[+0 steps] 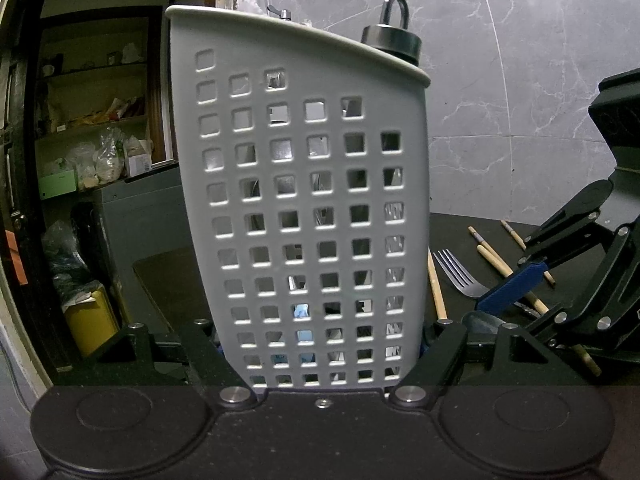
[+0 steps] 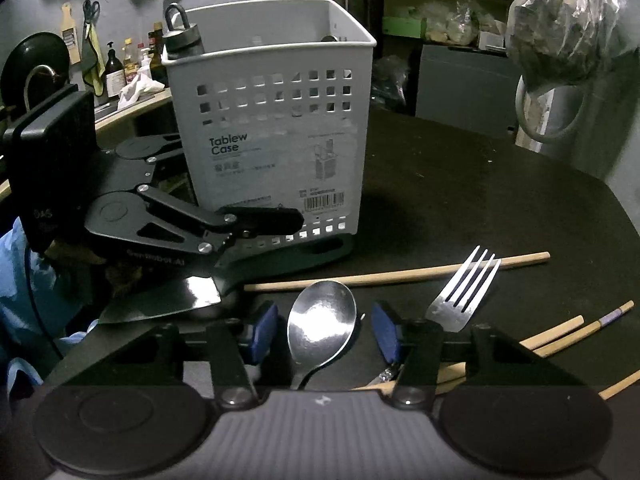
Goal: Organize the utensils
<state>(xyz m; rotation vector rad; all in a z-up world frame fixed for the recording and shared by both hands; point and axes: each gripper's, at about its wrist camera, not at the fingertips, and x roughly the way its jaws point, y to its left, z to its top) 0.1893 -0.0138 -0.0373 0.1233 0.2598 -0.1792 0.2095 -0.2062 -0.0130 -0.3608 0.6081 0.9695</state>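
A grey perforated utensil holder (image 1: 304, 200) stands upright on the black table, and my left gripper (image 1: 320, 354) is shut on its base from both sides. In the right wrist view the holder (image 2: 276, 120) bears a "Tablew Case" label, with a left finger (image 2: 260, 220) pressed against its lower edge. My right gripper (image 2: 324, 334) stands open low over the table. A steel spoon (image 2: 322, 320) lies between its blue pads (image 2: 264, 332) with a gap on each side. A fork (image 2: 460, 300) lies to the right and a knife blade (image 2: 172, 300) to the left.
One wooden chopstick (image 2: 400, 274) lies across the table behind the spoon, and more chopsticks (image 2: 560, 332) lie at the right. A dark bottle (image 1: 394, 40) stands behind the holder. A plastic bag (image 2: 568, 28) hangs at the upper right. The table edge (image 2: 624, 216) curves round at the right.
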